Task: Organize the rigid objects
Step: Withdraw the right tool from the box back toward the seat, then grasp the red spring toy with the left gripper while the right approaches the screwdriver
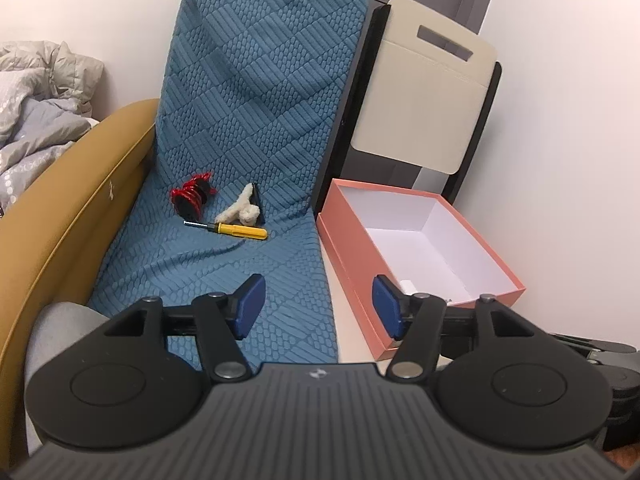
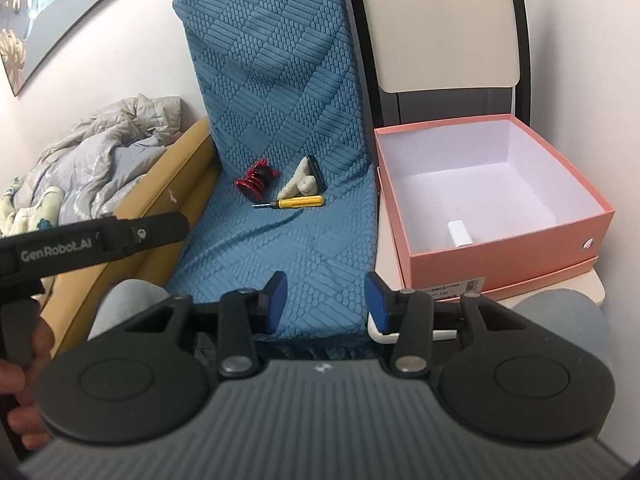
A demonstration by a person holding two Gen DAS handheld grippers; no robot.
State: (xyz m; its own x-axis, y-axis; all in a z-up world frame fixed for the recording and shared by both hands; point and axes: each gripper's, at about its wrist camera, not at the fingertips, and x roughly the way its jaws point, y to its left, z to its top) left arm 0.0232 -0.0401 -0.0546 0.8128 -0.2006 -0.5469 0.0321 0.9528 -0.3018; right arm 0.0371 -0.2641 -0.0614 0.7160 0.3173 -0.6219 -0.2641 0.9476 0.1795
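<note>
Looking through the left wrist camera, I see my left gripper (image 1: 318, 306) with its blue pads parted and nothing between them, hanging above the near end of the blue textured cover (image 1: 256, 128). Farther up that cover lie a yellow screwdriver (image 1: 234, 229), a red and black coiled spring (image 1: 194, 194) and a fluffy cream thing (image 1: 242, 208) against a dark object I cannot make out. To the right sits the pink box (image 1: 348, 256), open, white inside, with a small white item near its front wall.

Through the right wrist camera, my right gripper (image 2: 326, 298) also stands parted and empty over the cover's front edge. The screwdriver (image 2: 296, 201), spring (image 2: 256, 180) and fluffy piece (image 2: 298, 186) lie close together mid-cover. The box (image 2: 500, 258) stands just beside the cover, holding a small white cylinder (image 2: 459, 233). At left, a hand (image 2: 24, 360) grips the other tool's black handle.
</note>
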